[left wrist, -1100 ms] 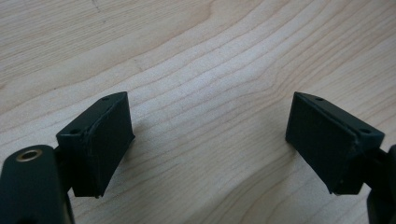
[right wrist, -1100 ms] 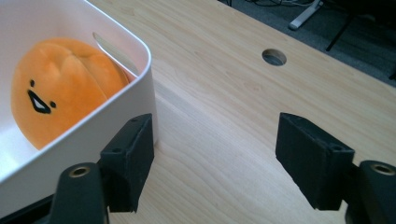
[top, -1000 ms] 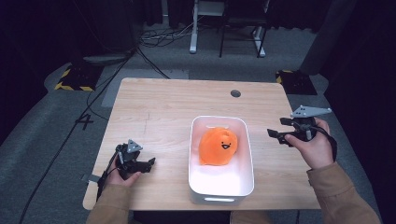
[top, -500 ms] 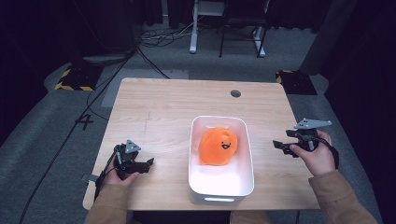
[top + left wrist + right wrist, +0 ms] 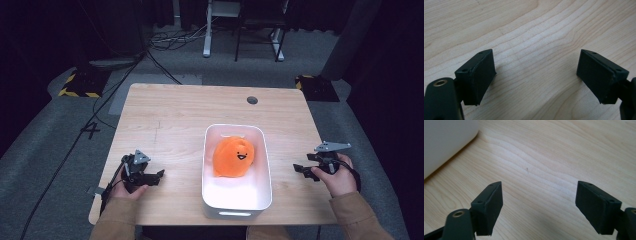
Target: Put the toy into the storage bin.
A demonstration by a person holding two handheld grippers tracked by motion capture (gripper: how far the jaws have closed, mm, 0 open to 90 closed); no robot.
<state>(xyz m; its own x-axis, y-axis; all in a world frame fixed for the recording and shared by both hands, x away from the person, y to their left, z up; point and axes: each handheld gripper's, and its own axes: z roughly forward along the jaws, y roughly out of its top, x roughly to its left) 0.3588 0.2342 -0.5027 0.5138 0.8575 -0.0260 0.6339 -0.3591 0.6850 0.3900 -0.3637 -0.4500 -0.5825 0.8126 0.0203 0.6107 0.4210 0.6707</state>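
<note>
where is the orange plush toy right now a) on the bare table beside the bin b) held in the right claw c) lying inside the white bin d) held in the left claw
c: the orange plush toy lies inside the white bin, and both the left claw and the right claw are open over bare wood, holding nothing.

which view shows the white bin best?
High view: the whole white bin is seen from above, rim and walls, with the orange plush toy inside. The right gripper view catches just a blurred rounded corner of it beside bare table. The left gripper view looks at wood grain.
</note>
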